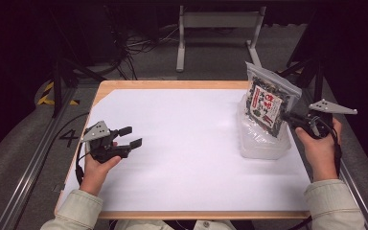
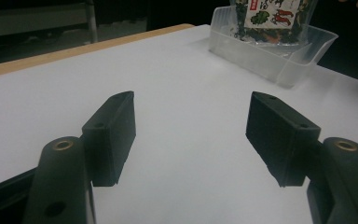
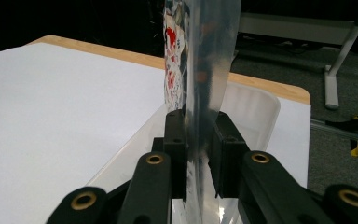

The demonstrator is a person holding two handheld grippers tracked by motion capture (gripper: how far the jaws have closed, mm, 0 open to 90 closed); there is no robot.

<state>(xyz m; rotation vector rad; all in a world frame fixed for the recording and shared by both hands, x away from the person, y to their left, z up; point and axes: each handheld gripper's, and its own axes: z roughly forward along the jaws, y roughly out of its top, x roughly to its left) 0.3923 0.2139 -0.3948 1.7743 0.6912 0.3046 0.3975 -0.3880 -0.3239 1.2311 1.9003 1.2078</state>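
A clear plastic snack bag (image 1: pixel 267 98) with a red, green and white label stands upright in a clear plastic tub (image 1: pixel 262 143) at the table's right side. My right gripper (image 1: pixel 287 116) is shut on the bag's edge; in the right gripper view its jaws pinch the film of the bag (image 3: pixel 205 70) between them, above the tub (image 3: pixel 256 105). My left gripper (image 1: pixel 130 136) rests open low over the white sheet at the left, nothing between its fingers (image 2: pixel 114 135). In the left gripper view the tub (image 2: pixel 265 58) and the bag (image 2: pixel 272 18) stand far off.
A white sheet (image 1: pixel 191 143) covers the wooden table (image 1: pixel 172 85). Behind the table are a white metal stand (image 1: pixel 218 28), cables on grey floor and dark tripod legs. A metal rail (image 1: pixel 33 158) runs along the table's left side.
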